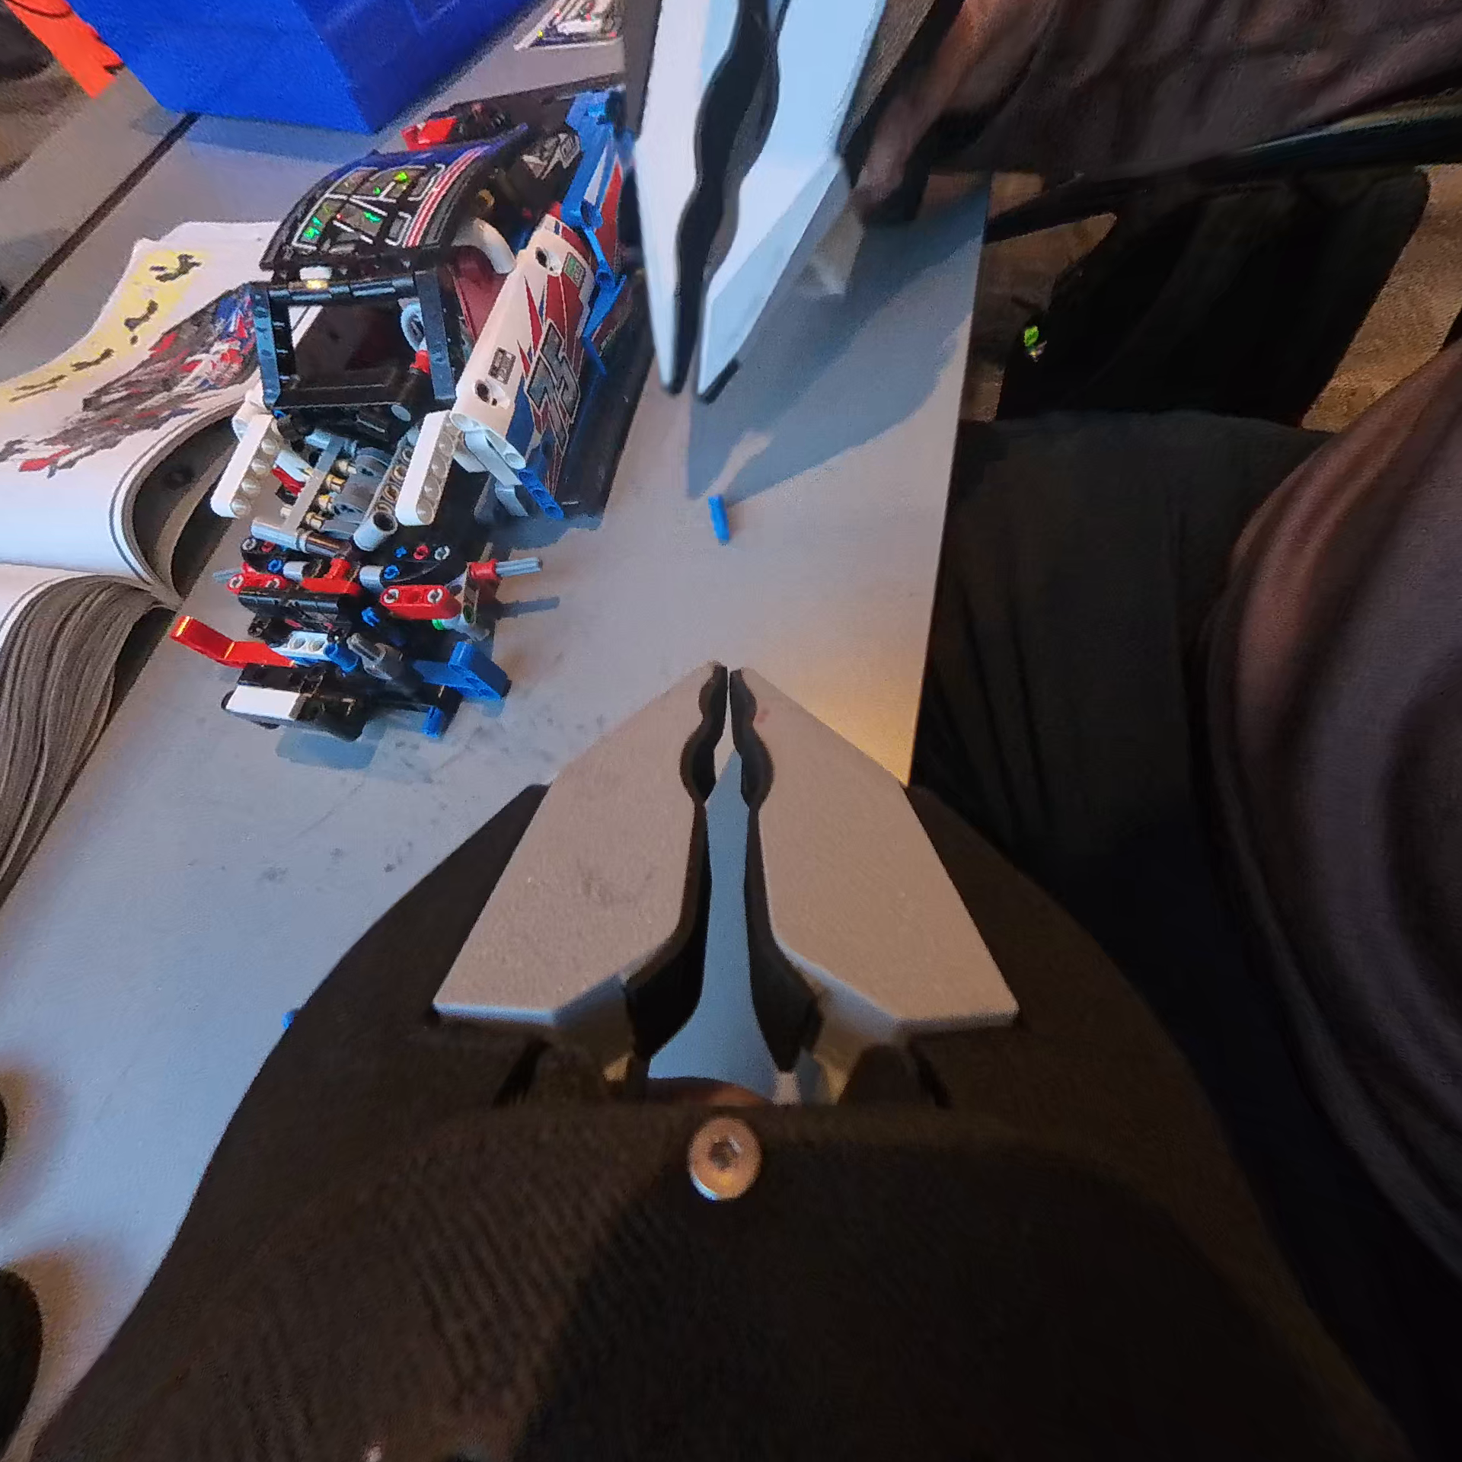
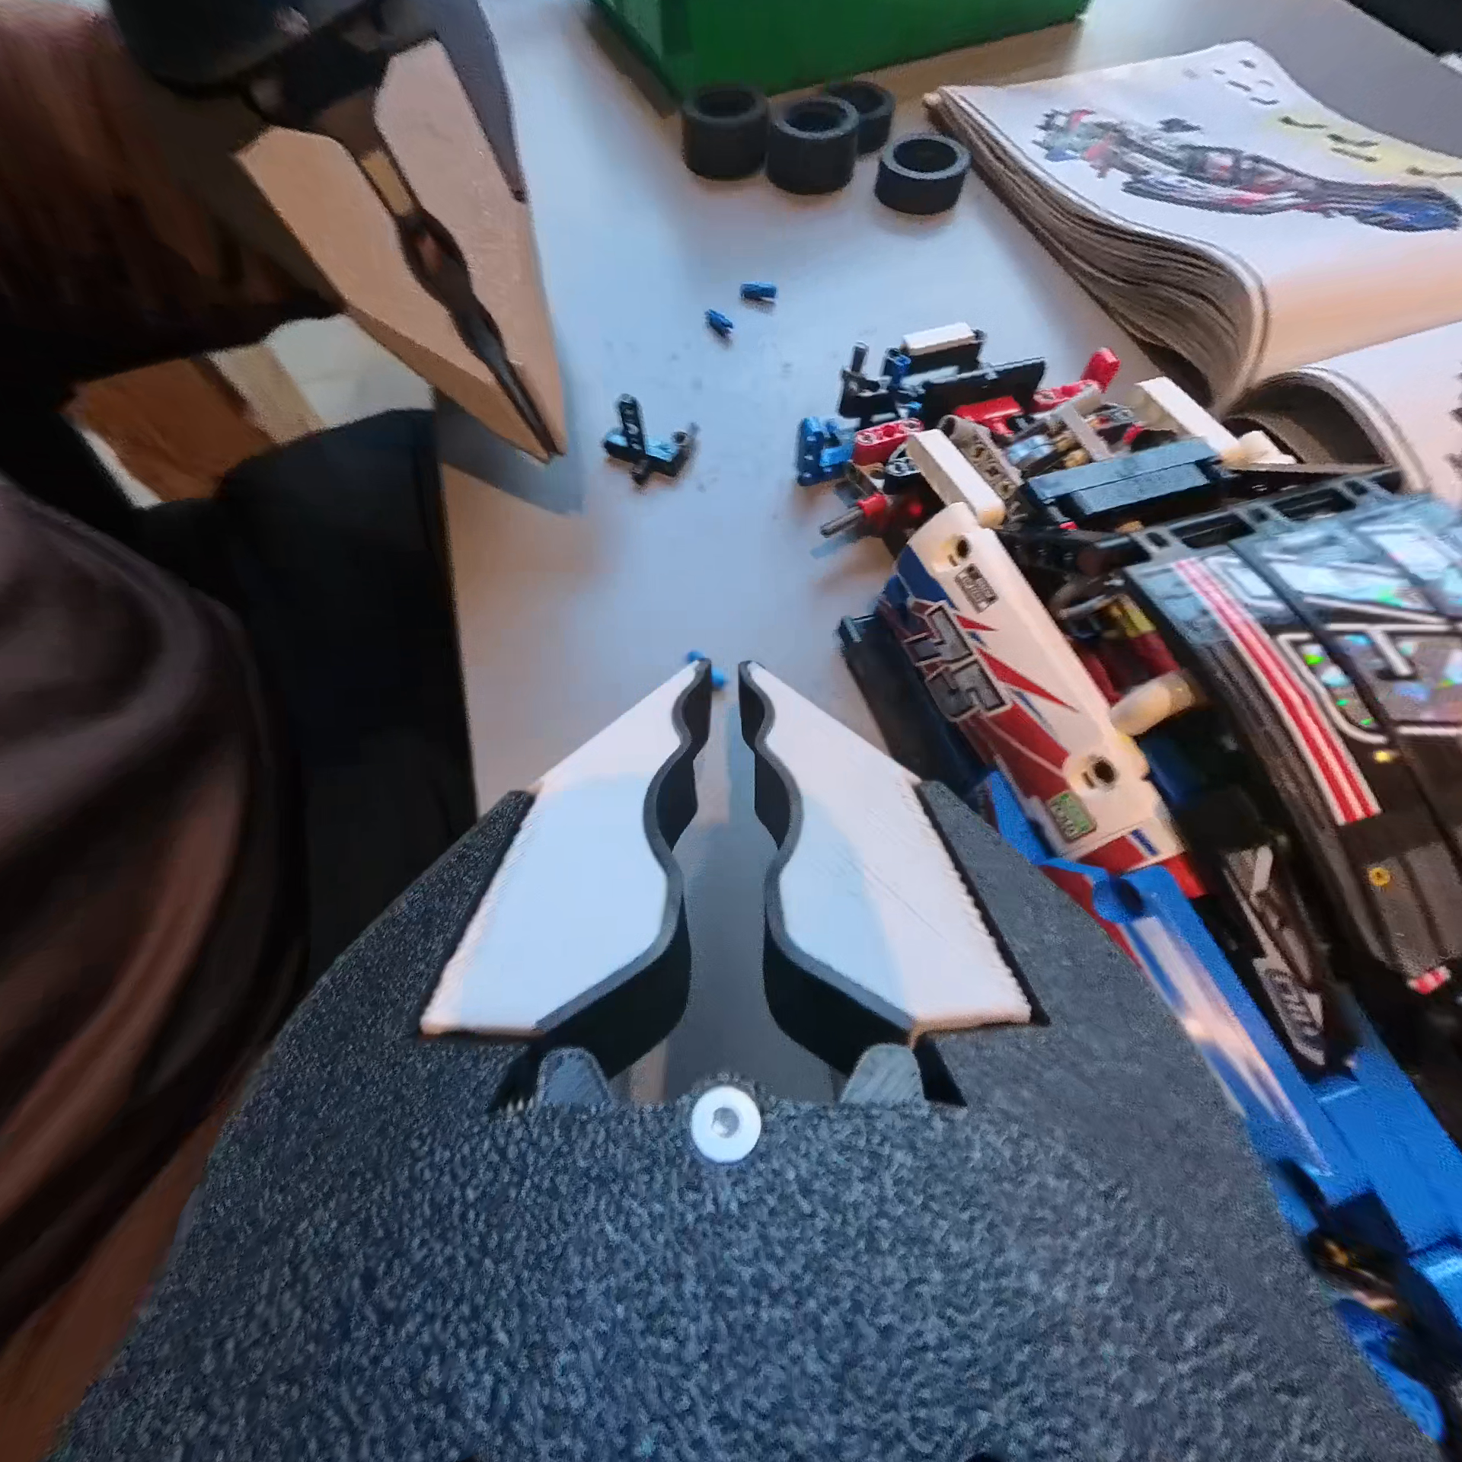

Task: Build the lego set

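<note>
Grey bench (image 1: 395, 910) carries a part-built toy car (image 1: 411, 380). Left hand-held gripper (image 1: 728, 680): closed, empty, above the bench edge. Right hand-held gripper (image 2: 724, 672): slightly parted, empty, a small blue pin (image 2: 716, 675) just beyond its tips. Four black tyres (image 2: 807, 142) near a green box (image 2: 791, 39).

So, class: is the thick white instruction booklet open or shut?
Open: the thick white instruction booklet lies spread, printed pages facing up.

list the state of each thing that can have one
left gripper: shut, empty
right gripper: slightly open, empty
car: part built, no wheels
tyres: loose, unmounted
manual: open
blue pin: lying loose on table
</note>
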`<state>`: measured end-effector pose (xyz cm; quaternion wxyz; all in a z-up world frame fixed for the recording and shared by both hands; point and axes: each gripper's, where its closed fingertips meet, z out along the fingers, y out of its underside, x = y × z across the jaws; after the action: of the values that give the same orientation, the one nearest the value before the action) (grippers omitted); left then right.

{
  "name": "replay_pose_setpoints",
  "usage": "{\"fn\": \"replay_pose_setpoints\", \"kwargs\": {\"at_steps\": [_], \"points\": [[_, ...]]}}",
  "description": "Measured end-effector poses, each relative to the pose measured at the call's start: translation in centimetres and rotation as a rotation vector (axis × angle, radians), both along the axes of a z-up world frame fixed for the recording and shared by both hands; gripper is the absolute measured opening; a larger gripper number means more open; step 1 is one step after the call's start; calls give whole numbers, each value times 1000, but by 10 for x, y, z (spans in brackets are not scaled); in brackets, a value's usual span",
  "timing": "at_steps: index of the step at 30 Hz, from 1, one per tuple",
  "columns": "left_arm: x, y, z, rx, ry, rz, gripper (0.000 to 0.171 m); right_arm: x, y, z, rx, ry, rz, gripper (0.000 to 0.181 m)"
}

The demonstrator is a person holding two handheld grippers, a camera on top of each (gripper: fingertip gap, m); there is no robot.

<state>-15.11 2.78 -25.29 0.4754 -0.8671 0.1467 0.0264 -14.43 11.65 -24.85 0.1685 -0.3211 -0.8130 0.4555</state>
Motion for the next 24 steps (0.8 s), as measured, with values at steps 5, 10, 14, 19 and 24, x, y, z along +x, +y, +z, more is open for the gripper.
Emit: {"fn": "replay_pose_setpoints", "kwargs": {"at_steps": [5,10,14,19,24], "points": [[-3,-3,4,20,-48,13,0,1,-9,-3,-24,-38,46,16],[-4,-4,0,-7,-52,17,7,-16,-20,-18,79,-40,81,20],[-8,-9,-8,-54,-14,31,10,-24,-24,-15,61,-38,86,21],[-13,-10,1,-2,-85,51,11,-26,-31,-18,86,-38,105,22],[-27,-12,15,81,-197,111,17,-9,-20,-10,35,-21,99,22]]}}
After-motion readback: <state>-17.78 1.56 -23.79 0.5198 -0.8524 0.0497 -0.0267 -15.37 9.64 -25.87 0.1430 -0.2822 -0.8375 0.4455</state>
